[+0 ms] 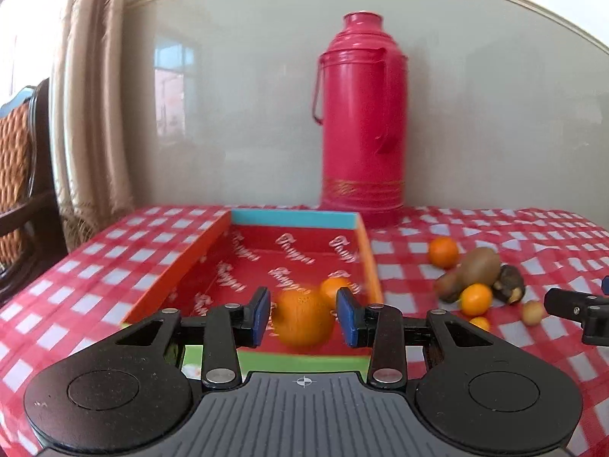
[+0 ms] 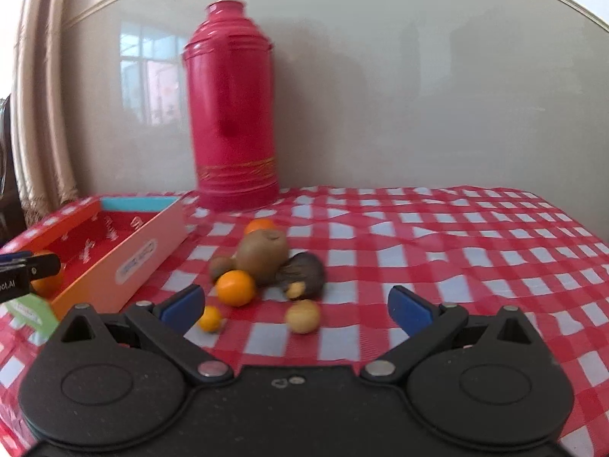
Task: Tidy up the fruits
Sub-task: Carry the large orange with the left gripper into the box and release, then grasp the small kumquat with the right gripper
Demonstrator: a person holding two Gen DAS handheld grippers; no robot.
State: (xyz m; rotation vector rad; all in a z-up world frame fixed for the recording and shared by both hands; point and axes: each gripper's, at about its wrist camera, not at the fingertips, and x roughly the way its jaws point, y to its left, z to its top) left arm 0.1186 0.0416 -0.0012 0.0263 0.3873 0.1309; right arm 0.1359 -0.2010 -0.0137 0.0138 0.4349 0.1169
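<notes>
An open cardboard box (image 1: 365, 251) with orange walls and a red printed floor lies on the checked tablecloth. My left gripper (image 1: 304, 314) is open over the box's near end. A blurred orange (image 1: 302, 318) sits between its blue pads, with gaps on both sides. A second orange (image 1: 332, 289) lies behind it in the box. My right gripper (image 2: 297, 308) is wide open and empty above loose fruit: a tan round fruit (image 2: 302, 316), a small orange (image 2: 236, 287), a tiny orange (image 2: 210, 319), a kiwi (image 2: 264, 253), a dark split fruit (image 2: 304, 274).
A tall red thermos (image 1: 361, 122) stands at the wall behind the box; it also shows in the right wrist view (image 2: 232, 114). Another orange (image 2: 260, 225) lies behind the kiwi. A curtain and a wooden chair (image 1: 23, 190) are at the left. The table's left edge is near the box.
</notes>
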